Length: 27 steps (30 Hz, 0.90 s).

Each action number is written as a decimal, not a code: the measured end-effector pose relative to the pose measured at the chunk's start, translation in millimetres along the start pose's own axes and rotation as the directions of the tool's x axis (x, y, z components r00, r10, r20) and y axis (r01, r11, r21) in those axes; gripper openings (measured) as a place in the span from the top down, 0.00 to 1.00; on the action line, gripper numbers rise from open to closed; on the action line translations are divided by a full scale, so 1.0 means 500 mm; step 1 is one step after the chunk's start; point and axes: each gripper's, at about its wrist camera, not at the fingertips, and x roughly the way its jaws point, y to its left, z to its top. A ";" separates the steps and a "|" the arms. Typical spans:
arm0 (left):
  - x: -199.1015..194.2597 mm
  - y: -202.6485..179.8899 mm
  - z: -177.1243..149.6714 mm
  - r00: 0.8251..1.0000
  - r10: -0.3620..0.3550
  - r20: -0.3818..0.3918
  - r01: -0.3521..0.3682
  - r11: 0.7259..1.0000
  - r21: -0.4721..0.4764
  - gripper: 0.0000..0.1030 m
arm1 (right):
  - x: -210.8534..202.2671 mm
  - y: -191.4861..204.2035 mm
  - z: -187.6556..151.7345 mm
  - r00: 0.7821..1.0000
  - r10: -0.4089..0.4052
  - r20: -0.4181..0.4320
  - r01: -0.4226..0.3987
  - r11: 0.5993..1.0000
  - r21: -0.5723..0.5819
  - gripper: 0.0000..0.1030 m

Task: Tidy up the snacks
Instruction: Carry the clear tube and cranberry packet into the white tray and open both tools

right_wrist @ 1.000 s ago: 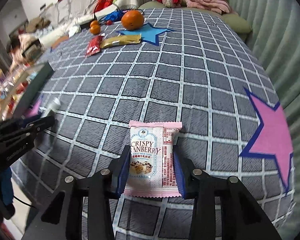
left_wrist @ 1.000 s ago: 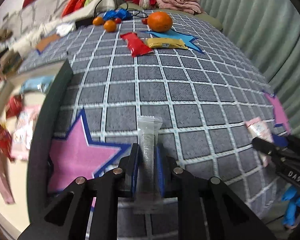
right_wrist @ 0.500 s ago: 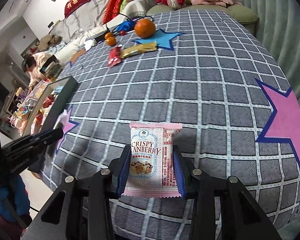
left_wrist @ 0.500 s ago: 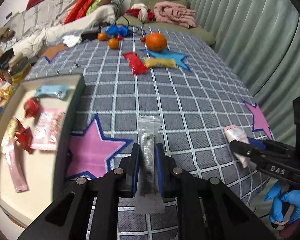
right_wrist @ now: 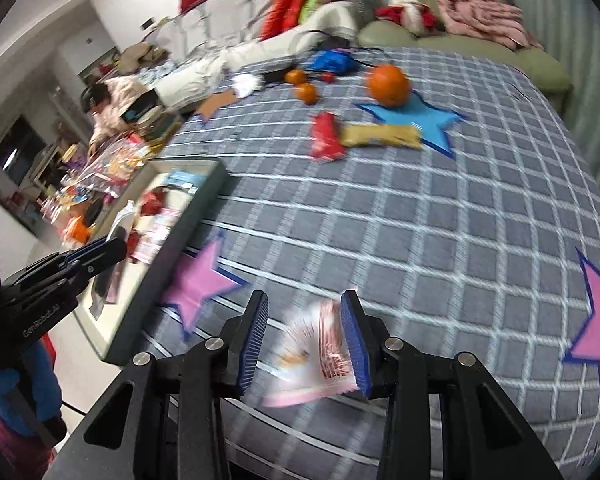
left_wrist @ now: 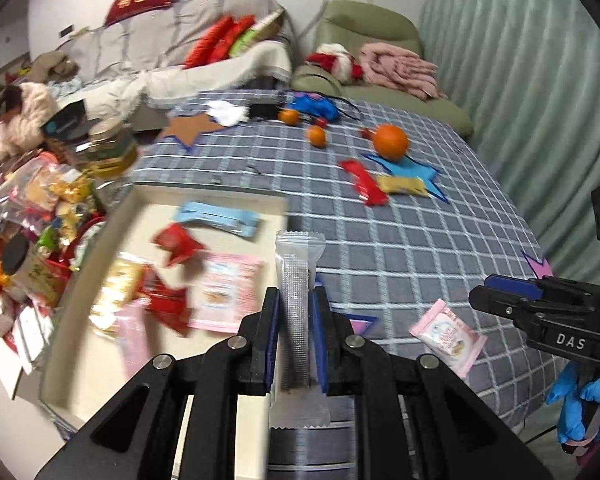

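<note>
My left gripper (left_wrist: 294, 300) is shut on a clear narrow snack sachet (left_wrist: 298, 276), held upright over the right rim of the snack tray (left_wrist: 84, 344). The tray holds several packets, red, pink and blue. My right gripper (right_wrist: 304, 316) has its jaws apart; the pink Crispy Cranberry packet (right_wrist: 316, 356) is blurred and tilted between them, against the right finger. In the left wrist view that packet (left_wrist: 448, 336) hangs clear of the right gripper (left_wrist: 500, 300), above the checked cloth.
A red packet (left_wrist: 364, 182), a yellow packet (left_wrist: 404, 184) and oranges (left_wrist: 390, 142) lie at the far end of the grey checked table (left_wrist: 420, 240). A heap of snacks (left_wrist: 32, 208) lies left of the tray. The tray also shows in the right wrist view (right_wrist: 204, 196).
My left gripper carried the sachet left to the tray. My right gripper opened and the pink packet slipped out of its grip, tilting and dropping.
</note>
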 end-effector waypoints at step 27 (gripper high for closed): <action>0.017 0.189 -0.059 0.998 0.044 -0.043 -0.050 0.987 -0.151 0.83 | 0.148 0.076 -0.003 0.987 -0.060 -0.152 0.040 0.990 -0.132 0.61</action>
